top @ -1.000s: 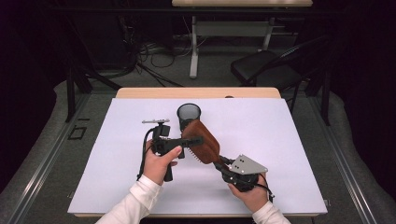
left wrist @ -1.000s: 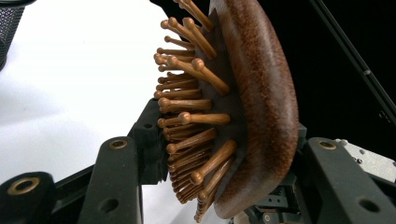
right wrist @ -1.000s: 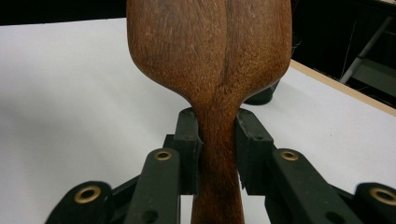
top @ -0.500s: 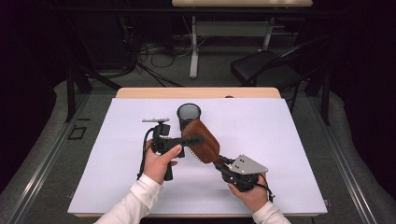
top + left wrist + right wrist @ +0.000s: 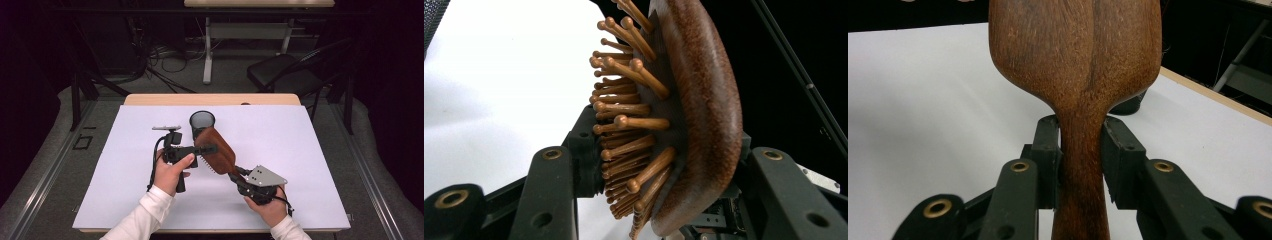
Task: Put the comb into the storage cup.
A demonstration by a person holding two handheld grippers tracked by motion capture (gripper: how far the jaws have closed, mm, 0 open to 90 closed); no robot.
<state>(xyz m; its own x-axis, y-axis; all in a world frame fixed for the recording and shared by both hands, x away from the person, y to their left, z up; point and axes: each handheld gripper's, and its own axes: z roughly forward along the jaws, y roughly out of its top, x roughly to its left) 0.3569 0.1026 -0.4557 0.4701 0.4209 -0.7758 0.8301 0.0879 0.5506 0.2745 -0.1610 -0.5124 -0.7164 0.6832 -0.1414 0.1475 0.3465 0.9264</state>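
My right gripper (image 5: pixel 1081 150) clamped the wooden hairbrush (image 5: pixel 216 150) by its handle at frame centre; my left gripper (image 5: pixel 659 165) straddled the brush head, jaws apparently touching both faces.

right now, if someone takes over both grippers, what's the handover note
Right gripper: shut on the wooden hairbrush at its handle, holding it above the white table cover.
Left gripper: jaws on either side of the brush head, bristles toward one jaw, wooden back toward the other; whether it clamps, I cannot tell.
Black mesh cup stands upright just behind the brush, apart from it.
Done: brush lifted, held between both hands.
Left, probably: put the brush in the cup, once one gripper lets go.
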